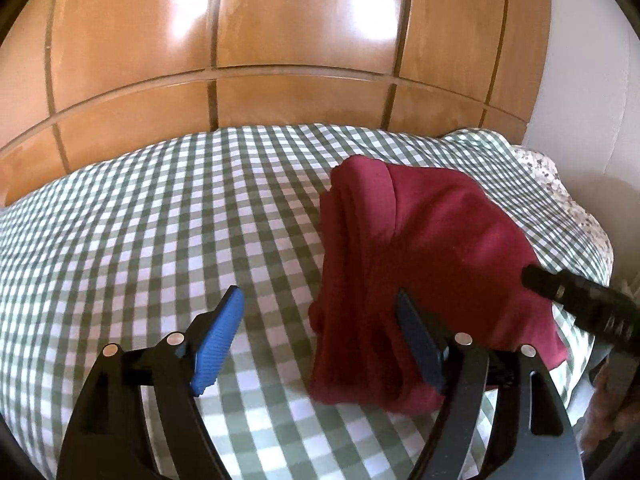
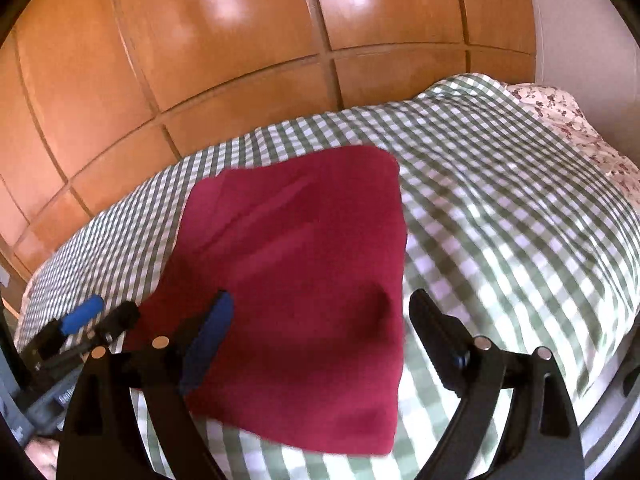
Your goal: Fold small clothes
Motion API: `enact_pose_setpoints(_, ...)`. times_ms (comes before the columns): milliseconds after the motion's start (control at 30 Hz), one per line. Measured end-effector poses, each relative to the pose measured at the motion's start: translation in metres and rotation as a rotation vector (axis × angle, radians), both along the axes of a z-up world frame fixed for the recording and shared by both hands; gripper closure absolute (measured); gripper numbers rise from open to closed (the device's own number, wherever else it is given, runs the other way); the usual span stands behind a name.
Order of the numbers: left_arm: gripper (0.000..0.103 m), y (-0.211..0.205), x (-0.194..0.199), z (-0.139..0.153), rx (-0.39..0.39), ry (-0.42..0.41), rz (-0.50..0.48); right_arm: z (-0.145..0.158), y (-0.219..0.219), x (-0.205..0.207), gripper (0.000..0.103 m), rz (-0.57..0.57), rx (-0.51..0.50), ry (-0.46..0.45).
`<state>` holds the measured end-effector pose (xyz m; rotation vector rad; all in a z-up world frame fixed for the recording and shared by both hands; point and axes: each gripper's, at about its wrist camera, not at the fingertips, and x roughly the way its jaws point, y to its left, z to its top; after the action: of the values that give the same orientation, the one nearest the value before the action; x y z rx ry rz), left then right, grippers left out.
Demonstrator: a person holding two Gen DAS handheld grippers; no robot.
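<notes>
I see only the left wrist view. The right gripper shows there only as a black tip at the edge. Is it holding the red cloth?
Observer: No. The right gripper is open. One finger is over the red garment and the other is over the checked cover. Nothing is pinched.
Operator: From my side I see mostly stacked folds. What shape does it have from the right?
Observer: It is roughly a flat rectangle with a straight right edge.
Operator: Is the top smooth?
Observer: Mostly, but there is one low bump near its right edge, towards the gripper.
</notes>
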<state>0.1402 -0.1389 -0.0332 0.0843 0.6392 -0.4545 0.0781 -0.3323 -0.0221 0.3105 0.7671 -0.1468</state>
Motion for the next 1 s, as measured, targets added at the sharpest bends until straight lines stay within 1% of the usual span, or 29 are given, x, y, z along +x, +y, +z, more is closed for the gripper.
enact_pose_setpoints(33, 0.026, 0.002, -0.002, 0.001, -0.001, -0.003, 0.006, -0.009, 0.008, 0.002, 0.012, 0.013, -0.037, 0.038)
enact_pose_setpoints(100, 0.026, 0.007, -0.008, 0.002, -0.001, -0.008, 0.019, -0.016, 0.017, 0.001, 0.010, 0.012, -0.093, 0.054)
enact_pose_setpoints(167, 0.026, 0.013, -0.015, 0.003, 0.005, -0.022, 0.038, -0.017, 0.018, 0.000, 0.010, 0.005, -0.085, 0.055)
enact_pose_setpoints(233, 0.021, 0.019, -0.021, 0.004, 0.003, -0.029, 0.055, -0.016, 0.018, -0.002, 0.010, -0.003, -0.073, 0.058)
enact_pose_setpoints(300, 0.021, 0.027, -0.026, 0.005, -0.007, -0.029, 0.072, -0.014, 0.019, -0.007, 0.010, -0.015, -0.065, 0.054)
enact_pose_setpoints(433, 0.021, 0.038, -0.034, 0.005, -0.011, -0.030, 0.100, -0.010, 0.028, -0.018, 0.005, -0.023, -0.064, 0.041)
enact_pose_setpoints(500, 0.021, 0.044, -0.038, 0.004, -0.016, -0.027, 0.107, -0.008, 0.035, -0.023, 0.004, -0.026, -0.071, 0.037)
enact_pose_setpoints(567, 0.016, 0.050, -0.042, 0.002, -0.020, -0.028, 0.115, -0.006, 0.042, -0.028, 0.003, -0.020, -0.078, 0.035)
enact_pose_setpoints(667, 0.016, 0.056, -0.046, -0.002, -0.022, -0.023, 0.130, -0.005, 0.048, -0.034, 0.003, -0.015, -0.093, 0.032)
enact_pose_setpoints(767, 0.016, 0.062, -0.048, -0.006, -0.027, -0.010, 0.148, -0.003, 0.048, -0.041, 0.003, -0.030, -0.081, 0.037)
enact_pose_setpoints(867, 0.014, 0.066, -0.052, -0.008, -0.036, -0.003, 0.156, -0.004, 0.046, -0.046, 0.003, -0.055, -0.106, 0.059)
enact_pose_setpoints(933, 0.014, 0.067, -0.057, -0.008, -0.033, -0.015, 0.160, -0.005, 0.043, -0.047, 0.003, -0.071, -0.116, 0.063)
enact_pose_setpoints(1000, 0.014, 0.066, -0.060, -0.007, -0.023, -0.030, 0.155, -0.007, 0.041, -0.046, 0.003, -0.091, -0.151, 0.077)
